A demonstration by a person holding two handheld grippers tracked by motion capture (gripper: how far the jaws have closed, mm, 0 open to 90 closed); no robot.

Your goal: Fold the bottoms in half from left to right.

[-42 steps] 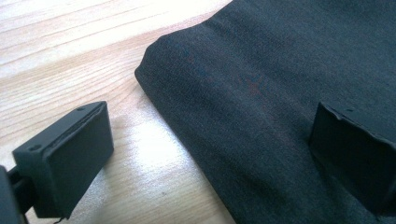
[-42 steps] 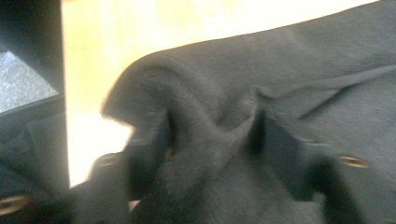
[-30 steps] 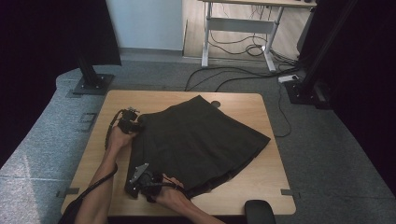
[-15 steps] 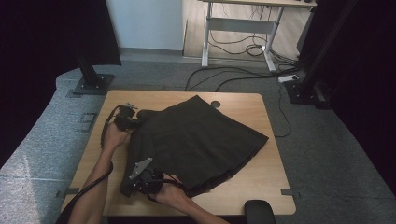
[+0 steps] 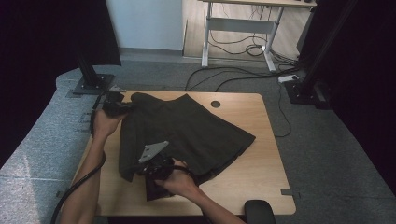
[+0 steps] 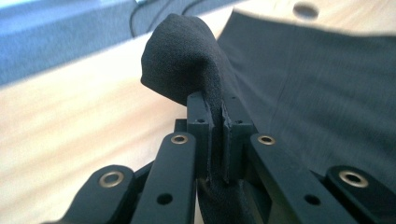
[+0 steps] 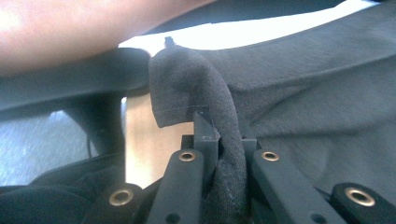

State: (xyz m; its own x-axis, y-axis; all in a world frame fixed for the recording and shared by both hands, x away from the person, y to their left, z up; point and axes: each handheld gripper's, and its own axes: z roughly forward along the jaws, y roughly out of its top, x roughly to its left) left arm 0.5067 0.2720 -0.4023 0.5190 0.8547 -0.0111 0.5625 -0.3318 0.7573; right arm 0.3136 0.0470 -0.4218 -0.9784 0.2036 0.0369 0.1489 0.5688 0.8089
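Note:
A dark grey garment (image 5: 201, 130), like a pleated skirt, lies spread on the wooden table (image 5: 252, 172). My left gripper (image 5: 127, 106) is at the table's far left corner, shut on a bunched corner of the cloth. In the left gripper view that fold of garment (image 6: 182, 60) rises between the closed jaws of the left gripper (image 6: 217, 113). My right gripper (image 5: 141, 171), topped by a grey plate (image 5: 152, 150), is near the front left, shut on the garment's hem. The right gripper view shows this hem (image 7: 187, 88) pinched in the right gripper (image 7: 226, 133). The garment's left edge hangs lifted between both grippers.
A round hole (image 5: 215, 103) marks the table's far side. A black rounded object (image 5: 259, 210) sits at the front edge. Black stand bases (image 5: 93, 84) (image 5: 303, 93) rest on the grey floor, with cables (image 5: 243, 74) trailing behind the table under a desk (image 5: 243, 23).
Both hands have risen, each with its pinch of cloth. The garment's left edge has lifted off the table and hangs between them.

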